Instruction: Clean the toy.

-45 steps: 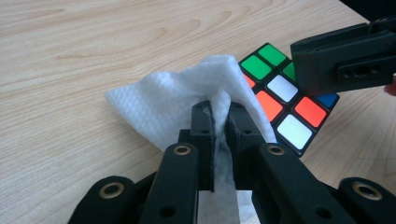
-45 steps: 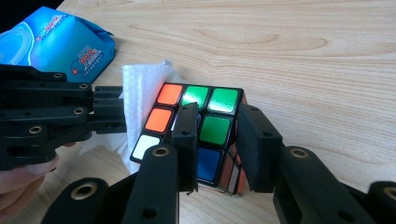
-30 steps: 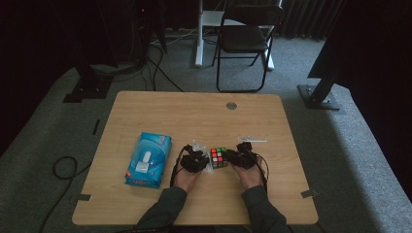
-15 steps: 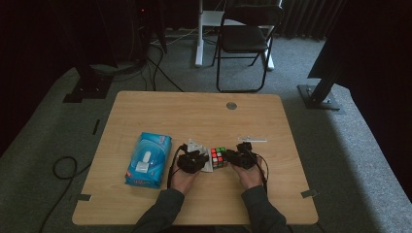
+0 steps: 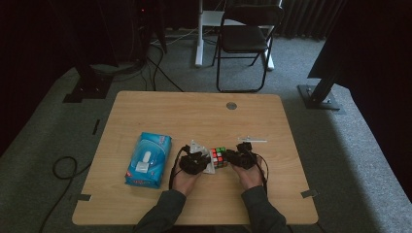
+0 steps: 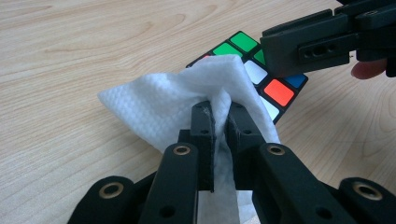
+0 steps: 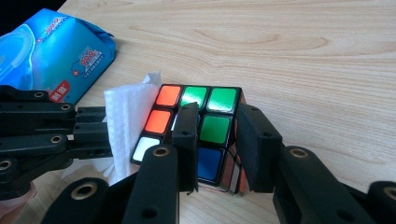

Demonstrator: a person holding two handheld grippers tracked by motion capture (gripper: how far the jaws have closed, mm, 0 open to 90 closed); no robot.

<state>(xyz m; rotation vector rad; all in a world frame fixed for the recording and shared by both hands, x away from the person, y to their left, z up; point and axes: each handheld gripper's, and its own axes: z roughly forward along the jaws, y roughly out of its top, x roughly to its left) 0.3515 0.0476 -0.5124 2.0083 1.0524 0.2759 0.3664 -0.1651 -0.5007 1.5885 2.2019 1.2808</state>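
Cube [image 7: 205, 128] near the table's [image 5: 160, 109] near-middle, gripped across one corner by the right gripper [image 7: 217, 140] to steady it. White wipe [image 6: 187, 100] pinched tight in the left gripper [image 6: 219, 119], pressed against the cube's left face, apparently for cleaning. Blue wipe pack [image 5: 148, 159] lying left, likely the wipe's source.

Cube: puzzle cube [image 5: 219, 156] on the wooden table [image 5: 160, 111], between both grippers
Left gripper [image 5: 198, 161]: white wipe [image 5: 197, 146] beside it
Right gripper [image 5: 237, 158]: at the cube (grip unclear)
Pack: blue wipes pack [image 5: 148, 158], left
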